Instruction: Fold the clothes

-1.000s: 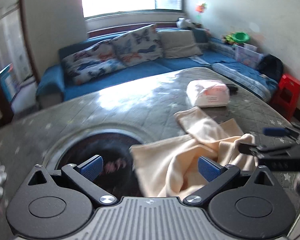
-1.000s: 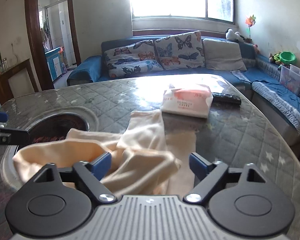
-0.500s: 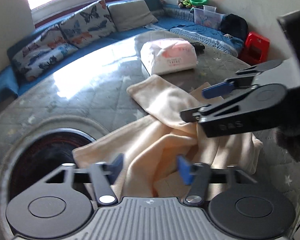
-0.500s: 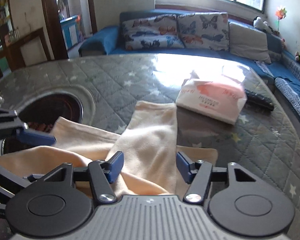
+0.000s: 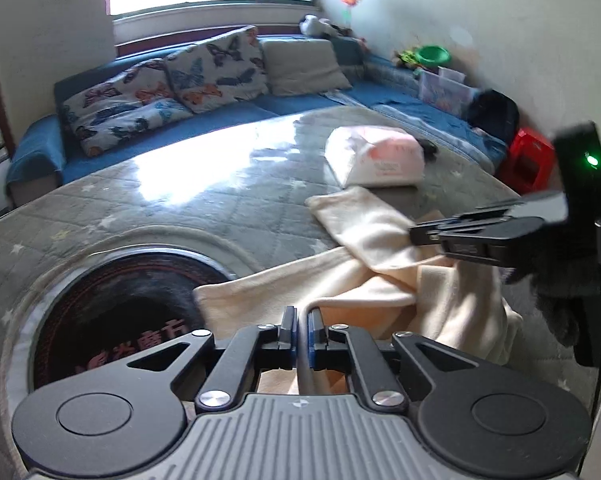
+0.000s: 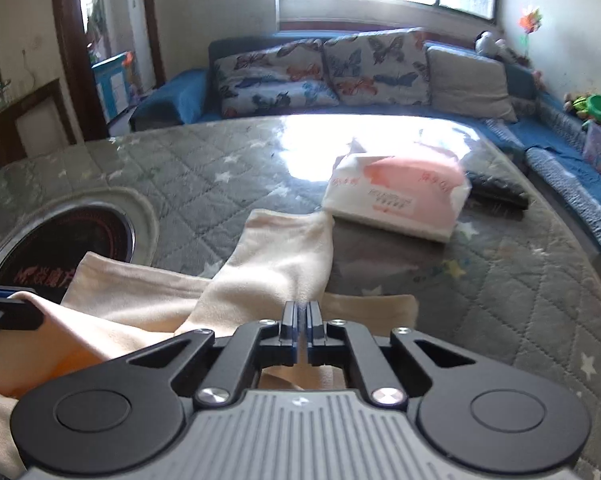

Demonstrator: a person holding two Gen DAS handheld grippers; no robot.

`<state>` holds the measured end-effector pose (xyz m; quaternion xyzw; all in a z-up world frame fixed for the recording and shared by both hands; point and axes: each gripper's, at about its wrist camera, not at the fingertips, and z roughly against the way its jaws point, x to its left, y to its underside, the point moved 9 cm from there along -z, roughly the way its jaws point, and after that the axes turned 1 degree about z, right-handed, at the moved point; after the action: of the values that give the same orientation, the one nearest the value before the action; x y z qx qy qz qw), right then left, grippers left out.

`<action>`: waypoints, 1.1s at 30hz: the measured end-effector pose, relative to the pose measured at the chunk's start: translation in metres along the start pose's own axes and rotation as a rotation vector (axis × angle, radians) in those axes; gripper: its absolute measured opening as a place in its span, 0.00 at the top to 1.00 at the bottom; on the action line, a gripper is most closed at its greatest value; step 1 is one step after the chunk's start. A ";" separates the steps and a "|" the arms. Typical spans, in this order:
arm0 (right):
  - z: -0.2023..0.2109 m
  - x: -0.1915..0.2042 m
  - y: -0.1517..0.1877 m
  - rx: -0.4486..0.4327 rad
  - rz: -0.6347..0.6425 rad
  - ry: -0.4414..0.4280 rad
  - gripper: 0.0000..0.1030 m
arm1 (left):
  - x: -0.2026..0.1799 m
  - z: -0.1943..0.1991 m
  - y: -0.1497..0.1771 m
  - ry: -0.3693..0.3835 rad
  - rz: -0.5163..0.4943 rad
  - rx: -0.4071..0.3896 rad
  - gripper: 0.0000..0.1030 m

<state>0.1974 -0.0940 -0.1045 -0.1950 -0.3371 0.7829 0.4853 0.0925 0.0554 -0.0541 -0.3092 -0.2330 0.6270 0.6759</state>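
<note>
A crumpled cream garment (image 5: 380,280) lies on the quilted grey table (image 5: 180,208). It also shows in the right wrist view (image 6: 276,264), with one long part stretched toward the tissue pack. My left gripper (image 5: 302,328) is shut on a fold at the garment's near edge. My right gripper (image 6: 301,324) is shut on the garment's near edge further right. In the left wrist view the right gripper (image 5: 416,234) appears at the right, pinching the cloth. In the right wrist view the left gripper (image 6: 4,308) shows at the far left.
A pink and white tissue pack (image 6: 396,200) lies beyond the garment, with a black remote (image 6: 496,192) beside it. A round dark hob (image 5: 116,312) is set into the table at the left. A blue sofa with butterfly cushions (image 6: 320,72) runs behind the table.
Both grippers have closed from open onto the garment's near edge. The cloth between them has lifted a little.
</note>
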 end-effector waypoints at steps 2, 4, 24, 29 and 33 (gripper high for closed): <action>0.009 -0.003 -0.001 -0.024 -0.013 0.005 0.97 | 0.006 0.005 0.002 -0.005 0.019 -0.006 0.95; 0.017 -0.006 -0.001 -0.042 -0.004 0.023 0.97 | 0.011 0.009 0.004 -0.017 0.024 -0.010 0.95; 0.126 -0.107 0.098 -0.049 -0.153 0.317 0.95 | -0.013 -0.012 0.003 -0.007 -0.081 0.039 0.46; 0.122 -0.093 0.076 -0.094 -0.134 0.251 0.90 | -0.010 -0.032 0.014 0.029 -0.052 0.108 0.77; 0.106 -0.051 0.048 -0.122 -0.038 0.114 0.76 | 0.003 -0.020 0.017 0.029 0.012 0.077 0.95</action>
<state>0.1235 -0.1893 -0.0663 -0.2621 -0.3596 0.7392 0.5055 0.0950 0.0559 -0.0800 -0.2932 -0.1972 0.6350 0.6869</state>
